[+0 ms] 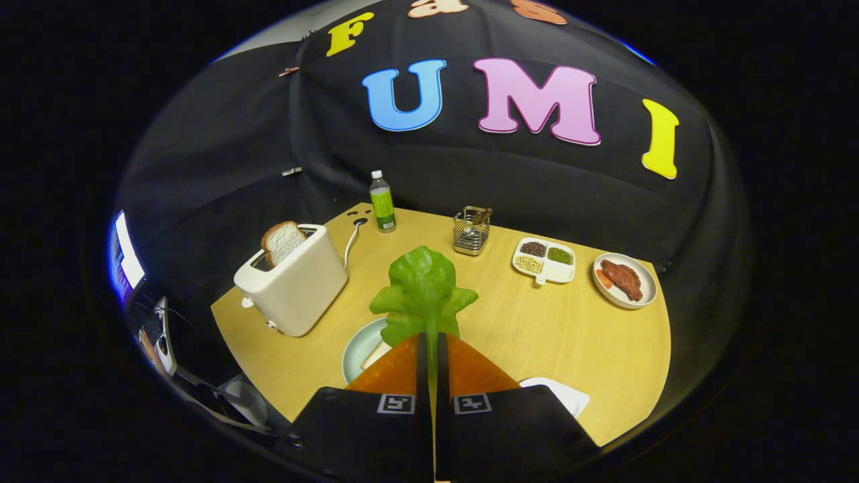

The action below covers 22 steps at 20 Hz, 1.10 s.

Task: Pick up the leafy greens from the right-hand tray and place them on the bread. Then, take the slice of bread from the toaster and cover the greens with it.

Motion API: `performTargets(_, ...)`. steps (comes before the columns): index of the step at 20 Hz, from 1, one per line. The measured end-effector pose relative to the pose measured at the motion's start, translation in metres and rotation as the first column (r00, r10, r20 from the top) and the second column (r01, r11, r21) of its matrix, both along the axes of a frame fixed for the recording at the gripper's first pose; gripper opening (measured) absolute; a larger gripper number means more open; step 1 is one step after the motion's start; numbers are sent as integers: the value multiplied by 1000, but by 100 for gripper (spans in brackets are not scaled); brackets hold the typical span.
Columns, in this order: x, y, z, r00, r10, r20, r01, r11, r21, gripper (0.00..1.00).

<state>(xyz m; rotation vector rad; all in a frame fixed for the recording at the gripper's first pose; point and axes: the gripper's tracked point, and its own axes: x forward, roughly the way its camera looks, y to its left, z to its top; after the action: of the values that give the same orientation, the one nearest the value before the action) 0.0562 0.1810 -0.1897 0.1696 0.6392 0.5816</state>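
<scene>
My gripper (431, 339) is shut on the stem of the leafy greens (423, 290), which stick up ahead of the fingertips, held above the table. Just below and left of the fingers lies a pale plate (357, 349) with a slice of bread (376, 354) on it, mostly hidden by the fingers. Further left stands a cream toaster (295, 282) with another slice of bread (282, 241) poking out of its slot. A white tray (567, 397) peeks out to the right of the fingers.
On the wooden table (550, 329) beyond the greens stand a green-labelled bottle (382, 201), a wire holder (471, 231), a divided white dish of beans (545, 260) and a plate with meat (624, 280). The toaster's cord (350, 241) runs towards the back.
</scene>
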Motion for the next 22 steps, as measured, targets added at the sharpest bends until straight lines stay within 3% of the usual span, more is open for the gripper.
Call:
performTargets(8,10,59,-34,996,55,-72,-57,998,-22,6)
performTargets(19,24,71,-89,989,17,-150,-34,993,-110,11)
performTargets(21,26,67,-95,988,-6,-157,-16,991,-135,28)
performTargets(22,25,71,-95,987,2,-161,-21,993,-117,45)
